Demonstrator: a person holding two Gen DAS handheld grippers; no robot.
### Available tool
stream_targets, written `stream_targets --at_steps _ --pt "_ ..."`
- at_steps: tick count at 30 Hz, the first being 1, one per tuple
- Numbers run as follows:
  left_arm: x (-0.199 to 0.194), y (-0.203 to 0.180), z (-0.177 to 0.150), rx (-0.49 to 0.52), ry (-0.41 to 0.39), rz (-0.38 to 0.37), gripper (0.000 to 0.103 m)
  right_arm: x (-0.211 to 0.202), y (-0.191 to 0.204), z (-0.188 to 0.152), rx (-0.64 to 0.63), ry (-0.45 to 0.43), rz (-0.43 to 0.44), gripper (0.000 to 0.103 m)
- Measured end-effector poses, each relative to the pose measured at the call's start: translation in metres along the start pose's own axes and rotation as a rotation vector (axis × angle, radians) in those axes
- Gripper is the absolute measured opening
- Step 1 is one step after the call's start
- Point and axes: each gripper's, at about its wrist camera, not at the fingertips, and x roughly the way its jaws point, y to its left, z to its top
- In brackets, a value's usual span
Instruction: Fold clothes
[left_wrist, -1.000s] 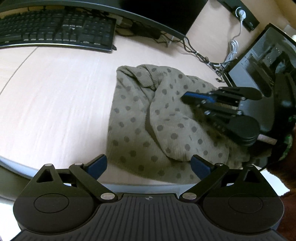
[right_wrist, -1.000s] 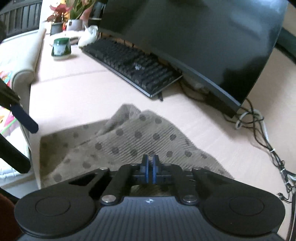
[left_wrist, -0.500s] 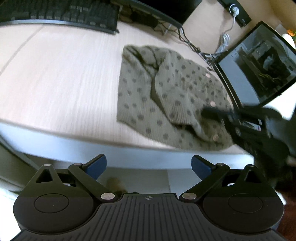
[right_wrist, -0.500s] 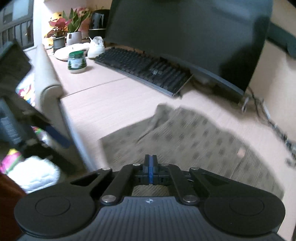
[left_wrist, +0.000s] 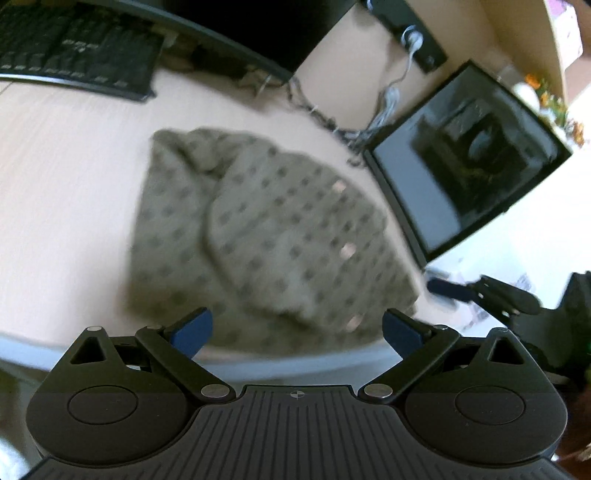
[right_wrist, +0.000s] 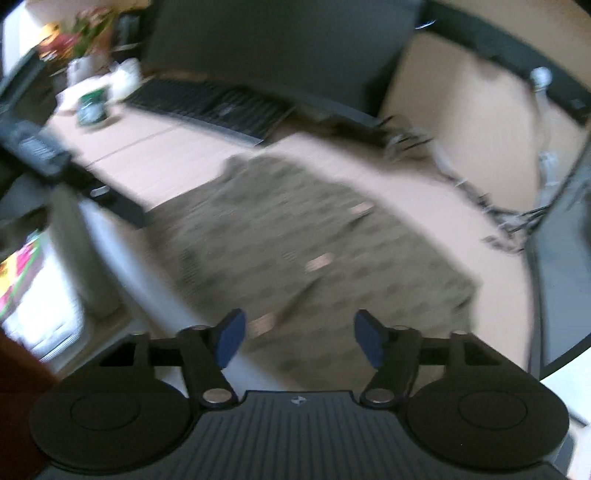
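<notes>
Green dotted cardigan (left_wrist: 273, 236) lies bunched on the desk (left_wrist: 66, 184), near its front edge, one flap doubled over, buttons showing. Left gripper (left_wrist: 297, 334) spread wide, holding nothing, at the front edge. Right gripper (right_wrist: 297, 338) also spread, empty, over the near hem. Both views blurred. For a neat fold: pinch one layer at the corners, pull flat, align edges.

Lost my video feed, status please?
Both grippers, left and right, open, empty. Dotted garment lies folded on desk. Nothing blocking.
</notes>
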Motion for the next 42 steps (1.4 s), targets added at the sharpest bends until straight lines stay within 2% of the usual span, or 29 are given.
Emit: stream_targets --at_steps 3,6,8,10,11,12,15,18,22,25,28,29,30,31,34,36,37,40,42 --pt "0.013 -0.017 0.011 -0.018 -0.048 -0.059 0.101 0.021 -0.044 0.005 0.016 -0.049 -0.064 0.073" --pt "0.042 -0.037 0.02 -0.039 -0.11 -0.045 0.101 0.052 -0.088 0.008 0.062 -0.074 -0.083 0.073" --pt "0.062 -0.046 0.023 -0.075 -0.115 0.042 0.101 0.064 -0.11 0.012 0.083 -0.1 -0.068 0.07" --pt "0.067 -0.057 0.018 -0.088 -0.149 0.131 0.101 0.066 -0.121 0.016 0.059 -0.156 0.026 0.054" --pt "0.07 -0.063 0.016 -0.094 -0.166 0.176 0.101 0.068 -0.12 0.02 0.03 -0.18 0.085 0.039" --pt "0.073 -0.068 0.014 -0.1 -0.183 0.22 0.101 0.071 -0.117 0.025 0.001 -0.196 0.145 0.032" --pt "0.07 -0.075 0.0 -0.181 -0.217 0.368 0.101 0.084 -0.1 0.042 -0.06 -0.227 0.329 0.031" --pt "0.051 -0.085 -0.028 -0.266 -0.302 0.451 0.101 0.11 -0.069 0.063 -0.088 -0.218 0.466 0.031" --pt "0.028 -0.092 -0.069 -0.351 -0.341 0.536 0.101 0.148 -0.034 0.071 -0.087 -0.183 0.48 0.031" --pt "0.02 -0.074 -0.095 -0.489 -0.353 0.571 0.101 0.172 -0.028 0.067 -0.07 -0.142 0.473 0.031" --pt "0.014 -0.054 -0.116 -0.619 -0.386 0.575 0.101 0.179 -0.018 0.063 -0.137 -0.155 0.448 0.031" --pt "0.013 -0.048 -0.123 -0.652 -0.392 0.575 0.101 0.179 -0.016 0.062 -0.149 -0.16 0.447 0.026" --pt "0.012 -0.042 -0.129 -0.671 -0.387 0.58 0.101 0.179 -0.015 0.062 -0.157 -0.164 0.45 0.007" --pt "0.011 -0.039 -0.134 -0.678 -0.382 0.588 0.101 0.178 -0.013 0.061 -0.165 -0.167 0.455 0.0" --pt "0.005 -0.032 -0.144 -0.702 -0.379 0.599 0.101 0.164 -0.007 0.062 -0.18 -0.192 0.48 0.0" --pt "-0.001 -0.027 -0.148 -0.723 -0.38 0.61 0.101 0.148 0.002 0.064 -0.173 -0.201 0.56 0.0" --pt "-0.005 -0.026 -0.15 -0.726 -0.383 0.614 0.101 0.14 0.009 0.064 -0.168 -0.19 0.629 0.0" --pt "-0.011 -0.025 -0.157 -0.735 -0.37 0.636 0.101 0.114 0.039 0.058 -0.158 -0.109 0.913 0.0" --pt "-0.011 -0.02 -0.167 -0.765 -0.343 0.649 0.101 0.097 0.066 0.044 -0.215 -0.075 1.052 0.0"
